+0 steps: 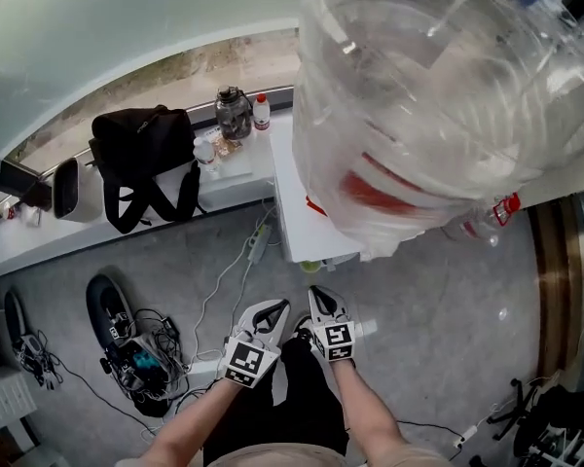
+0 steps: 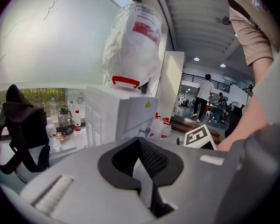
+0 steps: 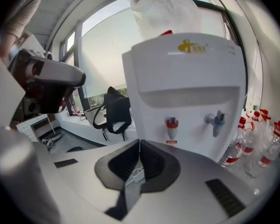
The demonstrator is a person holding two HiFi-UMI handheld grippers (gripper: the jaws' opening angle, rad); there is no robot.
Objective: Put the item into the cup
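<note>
Both tools hang low in front of me over the grey floor (image 1: 438,300), side by side and near each other. The left gripper (image 1: 271,309) has its jaws pressed together at the tips with nothing between them; in the left gripper view the ribbed black pads (image 2: 151,160) meet in one line. The right gripper (image 1: 318,295) is closed the same way and is also empty.

I cannot pick out the item or the cup in any view, so I cannot give where they are, how they lie or which way the long axis runs.

Just ahead of the jaw tips stands a white, boxy water dispenser (image 3: 186,78) of smooth plastic. A red tap (image 3: 171,127) and a blue tap (image 3: 217,120) sit in its front recess. A large clear jug (image 1: 438,95), rounded and ridged, is upended on its top.

There is bare floor to the right of the dispenser's front edge. To the left the floor is crossed by white cables (image 1: 224,290) and a heap of dark gear (image 1: 136,358).

A white ledge (image 1: 39,232) runs along the window up to the dispenser's left side. A soft black bag (image 1: 141,154) sits mid-ledge. At the ledge's right end, near the dispenser, stand a glass jar (image 1: 232,113) and a small red-capped bottle (image 1: 261,112). More clear bottles (image 3: 266,143) cluster on the floor at the dispenser's other side
</note>
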